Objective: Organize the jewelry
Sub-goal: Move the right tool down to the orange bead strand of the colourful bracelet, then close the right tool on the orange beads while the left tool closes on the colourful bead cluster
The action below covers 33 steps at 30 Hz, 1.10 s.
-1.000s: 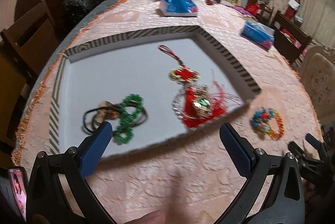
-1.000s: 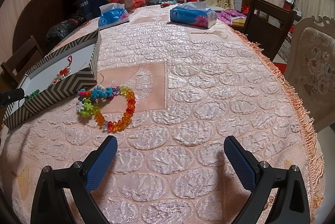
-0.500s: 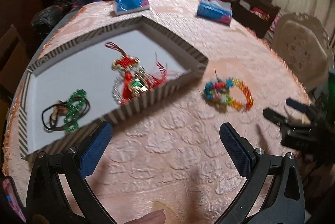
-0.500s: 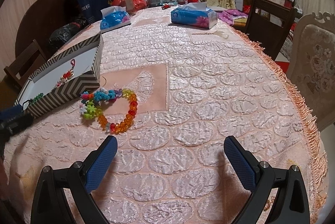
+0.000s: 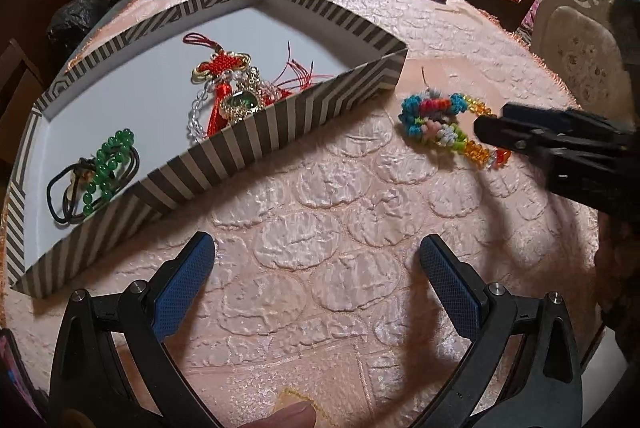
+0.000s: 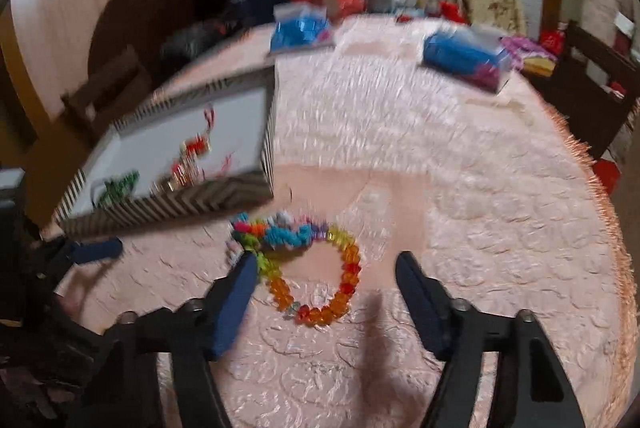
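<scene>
Hovering low over the counter (image 6: 460, 188), the right tool (image 6: 324, 280) stands wide, its fingers either side of the colourful bead bracelet (image 6: 316, 264) lying just beside the striped box (image 6: 172, 204); the left tool (image 5: 316, 276) is also wide and holds nothing, with the box ahead to its left and the bracelet ahead to its right

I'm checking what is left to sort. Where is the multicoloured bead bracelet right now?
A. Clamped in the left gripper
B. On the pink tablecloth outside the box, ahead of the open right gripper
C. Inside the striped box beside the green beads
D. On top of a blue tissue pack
B: the multicoloured bead bracelet lies on the tablecloth just outside the striped box, with the right gripper open around its near side.
</scene>
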{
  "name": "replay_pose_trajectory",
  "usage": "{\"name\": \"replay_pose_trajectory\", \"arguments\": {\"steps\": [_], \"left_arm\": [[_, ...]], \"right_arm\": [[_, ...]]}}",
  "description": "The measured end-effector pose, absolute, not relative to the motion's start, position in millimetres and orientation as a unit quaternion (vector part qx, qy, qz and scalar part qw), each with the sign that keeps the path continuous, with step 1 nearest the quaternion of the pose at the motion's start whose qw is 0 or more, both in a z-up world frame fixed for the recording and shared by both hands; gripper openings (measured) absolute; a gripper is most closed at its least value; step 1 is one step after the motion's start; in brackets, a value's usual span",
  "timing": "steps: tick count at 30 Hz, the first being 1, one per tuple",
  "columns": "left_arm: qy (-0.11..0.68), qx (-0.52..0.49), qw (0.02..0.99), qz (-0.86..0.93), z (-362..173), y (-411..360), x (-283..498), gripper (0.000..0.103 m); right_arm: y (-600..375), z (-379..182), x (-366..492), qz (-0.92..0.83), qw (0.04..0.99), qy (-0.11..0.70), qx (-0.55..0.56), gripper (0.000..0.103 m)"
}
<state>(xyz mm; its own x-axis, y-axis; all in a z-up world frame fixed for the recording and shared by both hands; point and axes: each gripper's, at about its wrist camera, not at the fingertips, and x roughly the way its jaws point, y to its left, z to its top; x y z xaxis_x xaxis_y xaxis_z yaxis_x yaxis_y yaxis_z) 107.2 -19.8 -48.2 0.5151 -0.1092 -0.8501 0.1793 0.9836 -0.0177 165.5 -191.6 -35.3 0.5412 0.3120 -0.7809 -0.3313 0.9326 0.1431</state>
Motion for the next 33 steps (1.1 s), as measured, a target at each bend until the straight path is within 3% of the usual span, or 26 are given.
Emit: {"name": "replay_pose_trajectory", "arguments": {"steps": [4, 11, 19, 25, 33], "left_arm": [[0.486, 0.041, 0.869, -0.081, -50, -21, 107, 0.103], [0.484, 0.041, 0.87, -0.081, -50, -21, 107, 0.103], [0.47, 0.04, 0.878, -0.081, -51, -20, 103, 0.103], [0.451, -0.026, 0.882, -0.134, -33, -12, 101, 0.102], [0.425, 0.0, 0.882, -0.206, -8, -65, 113, 0.102]], "right_arm": [[-193, -44, 172, 0.176, 0.88, 0.441, -0.017, 0.039], [-196, -44, 156, 0.161, 0.876, 0.451, -0.062, 0.009], [-228, -42, 123, 0.118, 0.878, 0.46, -0.055, 0.008], [-255, -17, 100, 0.116, 0.908, 0.402, 0.006, 0.008], [-261, -31, 101, 0.111, 0.91, 0.398, 0.031, 0.008]]}}
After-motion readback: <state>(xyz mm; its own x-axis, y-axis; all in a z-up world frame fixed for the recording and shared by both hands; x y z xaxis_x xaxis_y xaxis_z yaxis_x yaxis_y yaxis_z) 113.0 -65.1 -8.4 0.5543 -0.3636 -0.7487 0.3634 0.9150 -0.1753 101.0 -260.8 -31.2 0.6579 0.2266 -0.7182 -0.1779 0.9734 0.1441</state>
